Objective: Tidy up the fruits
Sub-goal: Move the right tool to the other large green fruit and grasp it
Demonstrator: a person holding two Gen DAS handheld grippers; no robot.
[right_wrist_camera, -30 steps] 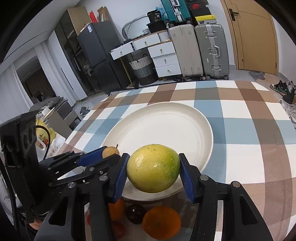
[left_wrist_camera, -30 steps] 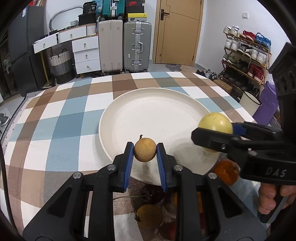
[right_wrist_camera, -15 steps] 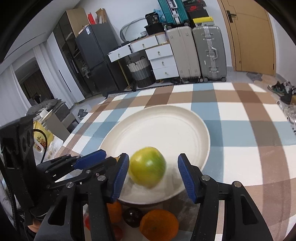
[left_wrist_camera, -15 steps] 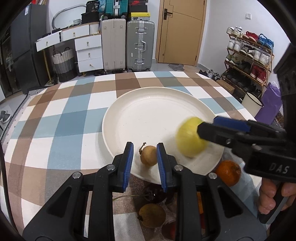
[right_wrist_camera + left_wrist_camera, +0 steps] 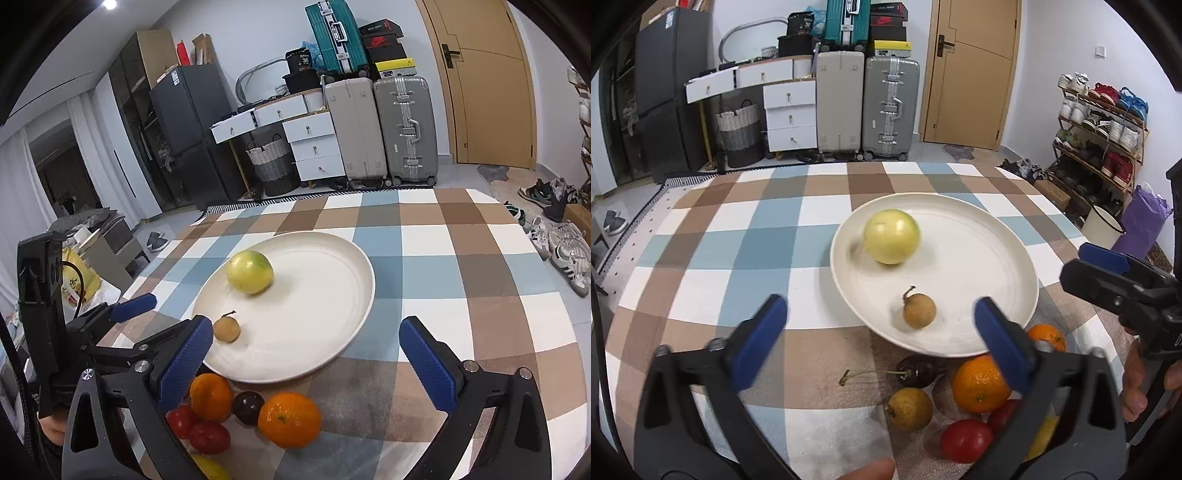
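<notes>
Both grippers — left gripper (image 5: 879, 328), right gripper (image 5: 306, 354) — had just sprung apart, empty; the orange (image 5: 289, 419) looked firm, probably smooth — best clamped across its middle.

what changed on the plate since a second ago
Both grippers let go: the left gripper released the small brown fruit and the right gripper released the yellow-green fruit; their jaws have just been opening and now stand wide with nothing between them. Both fruits now lie on the white plate, the yellow-green one further in. The plate and the fruits in front of it stayed put.

A black container (image 5: 303, 60) atop the white drawers (image 5: 314, 127) reads "30".
</notes>
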